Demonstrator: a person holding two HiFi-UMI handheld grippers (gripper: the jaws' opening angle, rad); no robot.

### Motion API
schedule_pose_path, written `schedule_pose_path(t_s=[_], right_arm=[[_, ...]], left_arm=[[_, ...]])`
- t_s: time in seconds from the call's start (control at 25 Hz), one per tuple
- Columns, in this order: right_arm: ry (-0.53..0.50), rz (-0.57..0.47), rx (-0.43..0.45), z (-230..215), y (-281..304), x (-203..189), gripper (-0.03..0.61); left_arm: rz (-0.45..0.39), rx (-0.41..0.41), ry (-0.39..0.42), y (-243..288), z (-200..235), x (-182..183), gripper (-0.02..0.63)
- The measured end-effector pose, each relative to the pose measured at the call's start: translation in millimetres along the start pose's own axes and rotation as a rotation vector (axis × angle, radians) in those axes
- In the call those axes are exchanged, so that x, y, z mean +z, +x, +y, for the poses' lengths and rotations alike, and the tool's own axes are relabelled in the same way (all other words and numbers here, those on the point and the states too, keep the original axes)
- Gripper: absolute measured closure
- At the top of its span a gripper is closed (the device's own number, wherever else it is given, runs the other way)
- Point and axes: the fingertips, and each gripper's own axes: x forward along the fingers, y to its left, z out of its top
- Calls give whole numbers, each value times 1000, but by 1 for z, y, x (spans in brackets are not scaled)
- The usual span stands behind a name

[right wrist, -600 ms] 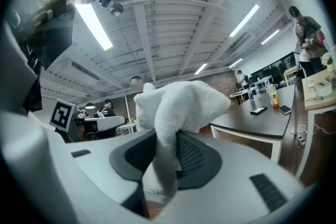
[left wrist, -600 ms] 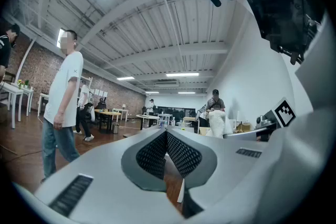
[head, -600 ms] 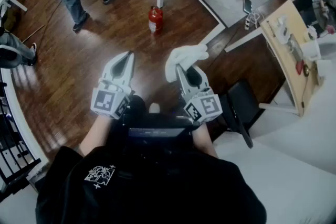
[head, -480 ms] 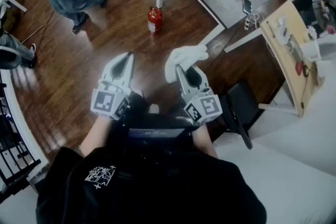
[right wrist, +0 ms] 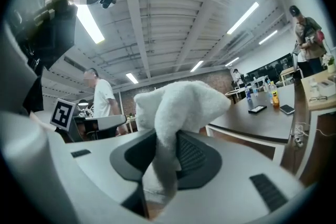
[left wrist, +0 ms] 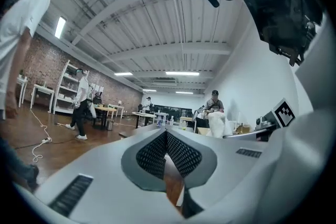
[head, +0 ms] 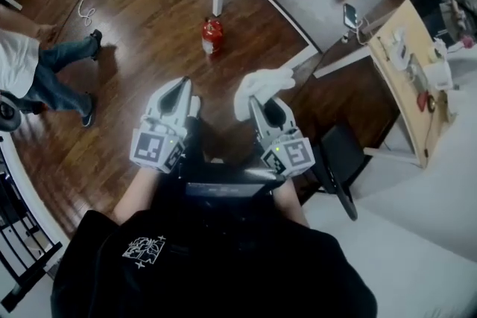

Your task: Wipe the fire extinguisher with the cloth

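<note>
The cloth (head: 262,80) was clamped in the right gripper (head: 258,100); the left gripper (head: 177,86) was closed on nothing. The extinguisher (head: 212,36), at twelve o'clock, was judged yet to be approached.

A shared open-plan office or lab in an industrial hall is suggested by the brick wall (left wrist: 37,65), shelving (left wrist: 63,89) and work desks (left wrist: 107,110) seen left of and beyond the fingers (left wrist: 184,153) of the left gripper (left wrist: 166,136), with bare ceiling beams (left wrist: 157,50) and strip lights (left wrist: 181,73) above them.
</note>
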Motion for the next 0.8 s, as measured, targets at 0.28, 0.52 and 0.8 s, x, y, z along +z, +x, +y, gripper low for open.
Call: schedule_pose_path(t_s=[0.28,0.52,0.8], right_arm=[[4,34,0,-54,108,-17,449],[27,50,32,-110,192,-51,448],[8,7,90,-178,250,-183,449]], left_arm=[[47,-14,32,90,81,-30,614],[69,5,54,155,140,-59,614],[45,8,89,196,189,-192,614]])
